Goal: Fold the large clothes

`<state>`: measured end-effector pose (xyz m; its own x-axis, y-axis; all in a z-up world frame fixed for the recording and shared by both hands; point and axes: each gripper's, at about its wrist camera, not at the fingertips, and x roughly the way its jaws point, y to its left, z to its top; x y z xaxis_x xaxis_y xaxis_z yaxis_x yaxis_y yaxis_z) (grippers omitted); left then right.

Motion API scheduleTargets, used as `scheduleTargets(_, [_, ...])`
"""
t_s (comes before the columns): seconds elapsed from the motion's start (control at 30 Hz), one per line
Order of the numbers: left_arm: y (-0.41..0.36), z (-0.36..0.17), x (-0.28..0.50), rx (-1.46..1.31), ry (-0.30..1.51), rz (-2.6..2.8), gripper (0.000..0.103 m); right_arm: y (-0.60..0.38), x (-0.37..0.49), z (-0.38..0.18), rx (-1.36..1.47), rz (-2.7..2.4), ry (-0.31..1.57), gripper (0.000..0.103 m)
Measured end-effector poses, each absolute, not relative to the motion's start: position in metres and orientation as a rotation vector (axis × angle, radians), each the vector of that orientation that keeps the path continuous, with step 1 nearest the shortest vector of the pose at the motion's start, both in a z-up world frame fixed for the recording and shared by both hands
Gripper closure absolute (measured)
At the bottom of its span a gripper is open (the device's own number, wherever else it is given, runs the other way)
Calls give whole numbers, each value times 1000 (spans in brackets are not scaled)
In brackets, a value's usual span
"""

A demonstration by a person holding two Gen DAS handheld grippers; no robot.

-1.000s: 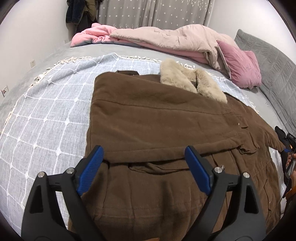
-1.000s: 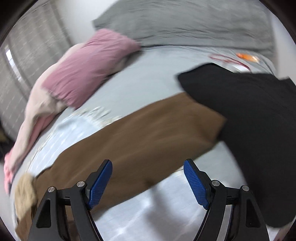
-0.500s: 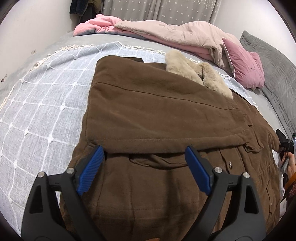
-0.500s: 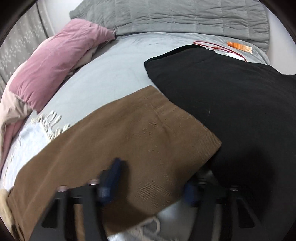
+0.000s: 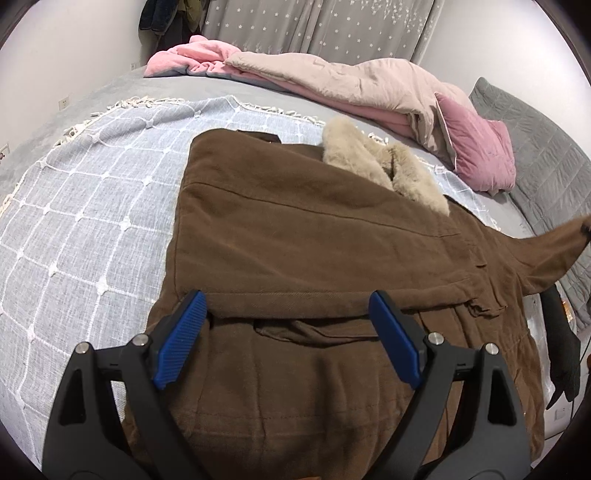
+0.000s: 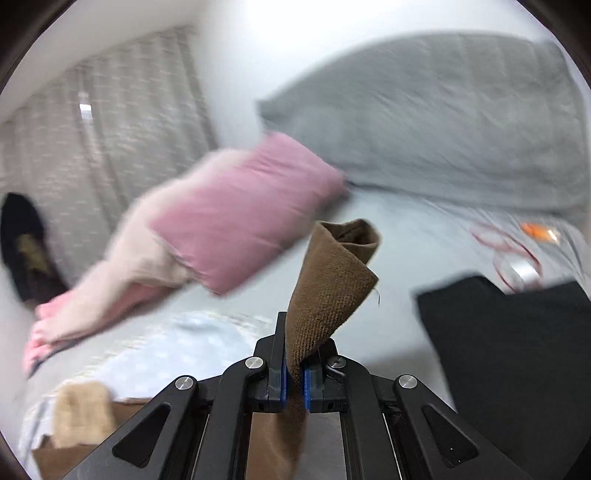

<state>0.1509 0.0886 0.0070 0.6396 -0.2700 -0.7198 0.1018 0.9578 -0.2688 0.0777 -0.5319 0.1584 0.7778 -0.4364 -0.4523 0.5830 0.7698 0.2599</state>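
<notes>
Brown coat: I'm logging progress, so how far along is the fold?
One sleeve already lies folded across the brown coat. The right gripper is shut on the other sleeve's cuff, lifted. The open left gripper hovers. Folding that sleeve in and the body folds remain.

Both the left gripper (image 5: 286, 334) and right gripper (image 6: 293, 380) have matte black triangular-cutout arms, silver round screws (two per arm), and ribbed blue fingers (image 5: 180, 339).

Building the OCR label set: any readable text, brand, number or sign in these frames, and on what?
None readable.
Orange tag on the grey bed sheet: may carry print, too blurred to read.
Brown coat, star-patterned curtain, black garment: no lettering visible.
</notes>
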Motion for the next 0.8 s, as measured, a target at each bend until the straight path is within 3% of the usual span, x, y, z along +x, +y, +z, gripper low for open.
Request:
scheduleTargets(0.2, [94,13,150,-245,840,-231,13,-436,99,220,347,-313,313,98])
scheduleTargets(0.4, [97,15,149,-247,835,-232,13,-299,140,237,197,-39,376,98])
scheduleTargets(0.57, [101,14,152,-272,841,-240,13,-193,176,199,125,177,496,96])
scheduleTargets(0.63, [103,12,154,-289,849,-246,13,-167,191,173,168,269,580,91])
scheduleTargets(0.7, [105,11,155,-304,857,-251,13,-148,206,134,271,389,724,79])
scheduleTargets(0.8, [106,13,156,-332,875,-276,13,-149,207,106,386,448,786,72])
